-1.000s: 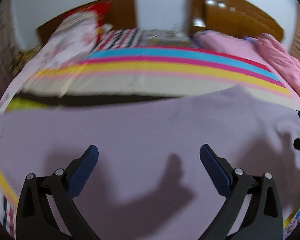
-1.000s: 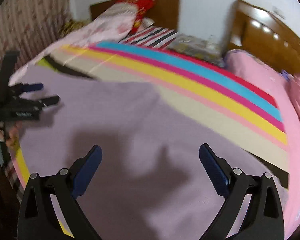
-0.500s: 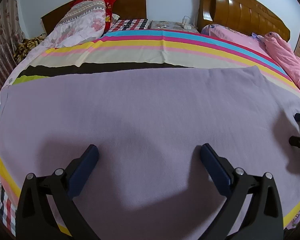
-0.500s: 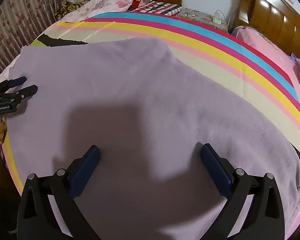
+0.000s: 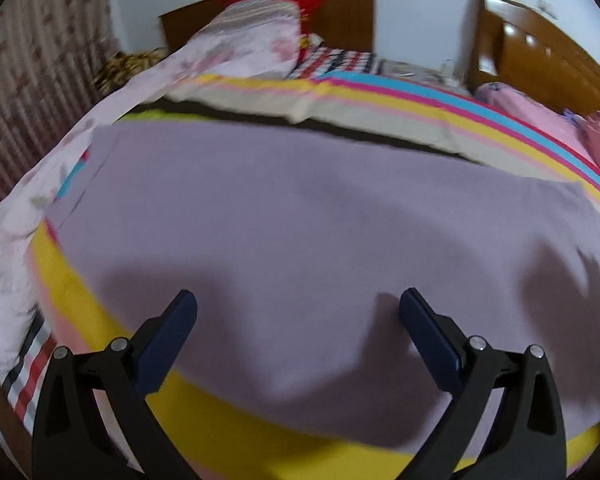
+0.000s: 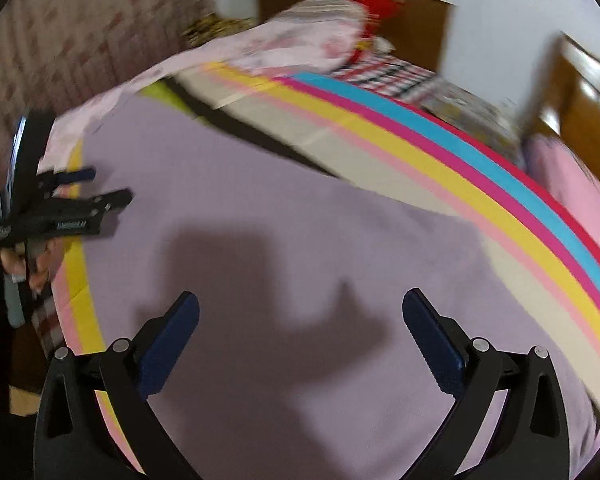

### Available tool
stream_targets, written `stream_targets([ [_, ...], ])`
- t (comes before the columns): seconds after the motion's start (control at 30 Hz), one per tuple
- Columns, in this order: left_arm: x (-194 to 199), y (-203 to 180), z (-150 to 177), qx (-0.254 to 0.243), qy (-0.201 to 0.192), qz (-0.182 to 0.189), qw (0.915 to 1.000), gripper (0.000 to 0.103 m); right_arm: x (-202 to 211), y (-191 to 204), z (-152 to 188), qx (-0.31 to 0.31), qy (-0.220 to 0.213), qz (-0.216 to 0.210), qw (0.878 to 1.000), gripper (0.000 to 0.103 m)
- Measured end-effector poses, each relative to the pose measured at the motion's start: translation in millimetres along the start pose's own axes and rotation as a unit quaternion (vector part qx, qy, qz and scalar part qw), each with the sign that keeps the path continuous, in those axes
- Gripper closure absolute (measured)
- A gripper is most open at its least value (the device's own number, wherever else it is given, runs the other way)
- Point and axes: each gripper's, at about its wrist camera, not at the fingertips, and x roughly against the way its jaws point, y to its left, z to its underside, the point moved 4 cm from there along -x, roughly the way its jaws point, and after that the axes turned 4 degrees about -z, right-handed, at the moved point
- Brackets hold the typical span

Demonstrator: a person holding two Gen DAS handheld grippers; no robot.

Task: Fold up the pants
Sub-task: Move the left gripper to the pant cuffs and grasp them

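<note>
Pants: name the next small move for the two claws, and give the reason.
Probably lower the left claw to the near left edge of the pants and pinch it. Both the left claw and the right claw are open and hold nothing, and the lilac cloth lies flat and unfolded on the striped bedspread.

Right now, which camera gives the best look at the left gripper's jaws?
The left wrist view: the left gripper fills the foreground, jaws spread wide above the lilac pants. The right wrist view shows it only small and blurred at the left edge, side-on, jaws apart.
</note>
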Motion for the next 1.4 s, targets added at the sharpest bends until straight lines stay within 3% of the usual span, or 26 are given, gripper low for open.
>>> stream_targets([
  [0.13, -1, 5, 12, -0.009, -0.006, 0.021, 0.9997, 0.001, -46, 26, 12, 0.043, 0.063, -0.003, 0.997, 0.005],
  [0.23, 3, 10, 10, -0.002, 0.004, 0.042, 0.9991, 0.002, -46, 18, 16, 0.012, 0.059, -0.028, 0.998, 0.005],
  [0.33, 9, 38, -6, 0.033, -0.016, 0.069, 0.9969, 0.002, -40, 12, 13, 0.016, 0.055, 0.000, 0.998, 0.005],
  [0.43, -1, 84, -33, 0.067, -0.040, 0.021, 0.9967, 0.002, -34, 13, 3, 0.008, 0.037, -0.016, 0.999, 0.005],
  [0.57, -47, 140, -58, 0.126, -0.018, 0.021, 0.9916, 0.002, -40, 42, -39, 0.051, 0.010, -0.047, 0.998, 0.005],
  [0.67, -75, 153, -64, 0.123, 0.006, 0.008, 0.9924, 0.002, -61, 75, -80, 0.091, 0.013, -0.114, 0.989, 0.005],
  [0.77, -78, 141, -59, 0.092, -0.011, -0.028, 0.9953, 0.001, -100, 105, -119, 0.115, 0.032, -0.162, 0.980, 0.005],
  [0.87, -80, 143, -48, 0.102, -0.053, -0.034, 0.9928, 0.001, -139, 136, -161, 0.115, 0.045, -0.229, 0.966, 0.005],
  [0.93, -80, 148, -43, 0.112, -0.062, -0.025, 0.9914, 0.001, -156, 155, -177, 0.119, 0.047, -0.239, 0.963, 0.005],
  [1.07, -75, 152, -47, 0.109, -0.067, -0.020, 0.9915, 0.002, -199, 173, -195, 0.140, 0.064, -0.215, 0.965, 0.004],
  [1.1, -68, 154, -47, 0.114, -0.071, -0.017, 0.9908, 0.002, -205, 173, -197, 0.144, 0.050, -0.203, 0.967, 0.004],
  [1.2, -18, 177, -42, 0.167, -0.134, 0.016, 0.9767, 0.002, -204, 169, -192, 0.151, 0.035, -0.210, 0.965, 0.004],
  [1.23, -5, 192, -38, 0.203, -0.147, 0.042, 0.9672, 0.002, -204, 168, -192, 0.148, 0.027, -0.214, 0.965, 0.004],
  [1.33, -3, 246, -13, 0.344, -0.142, 0.149, 0.9160, 0.002, -201, 170, -185, 0.159, 0.022, -0.199, 0.967, 0.004],
  [1.37, -11, 259, -5, 0.382, -0.133, 0.187, 0.8953, 0.003, -201, 173, -183, 0.167, 0.023, -0.189, 0.967, 0.004],
  [1.4, -21, 268, 2, 0.408, -0.120, 0.214, 0.8792, 0.017, -200, 175, -181, 0.175, 0.024, -0.179, 0.968, 0.004],
])
